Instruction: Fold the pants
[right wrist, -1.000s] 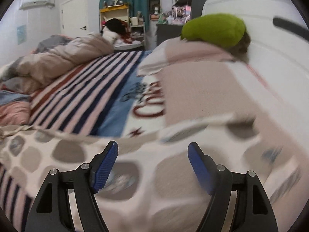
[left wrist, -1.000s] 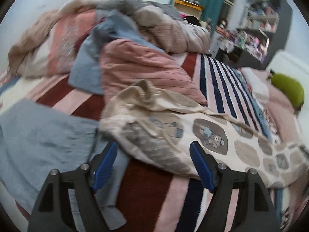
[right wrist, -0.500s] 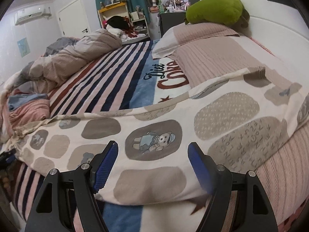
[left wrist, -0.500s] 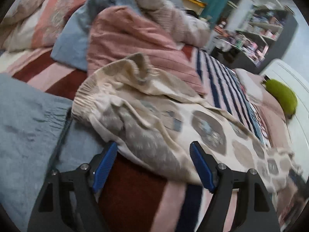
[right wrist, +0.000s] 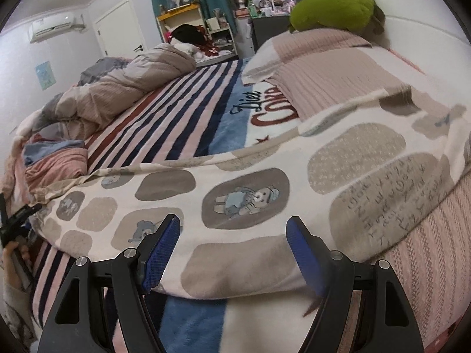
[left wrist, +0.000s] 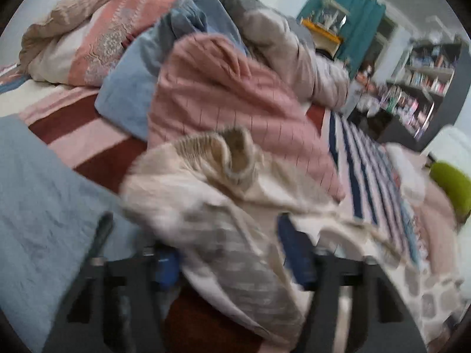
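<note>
Where the pants (right wrist: 223,206) lay stretched across the striped blanket (right wrist: 176,117), they filled the middle of the right wrist view, their patches printed with bears. Their gathered waistband (left wrist: 223,158) bunched at the centre of the blurred left wrist view. The left gripper (left wrist: 226,253), at the bottom, was closing, waist fabric between its jaws; whether the pads pressed it could not be told. The right gripper (right wrist: 232,253) stood spread over the pants' near edge, gripping nothing. A pink quilt (left wrist: 235,97) lay beyond the waistband, and a green cushion (right wrist: 332,8) sat upper right.
</note>
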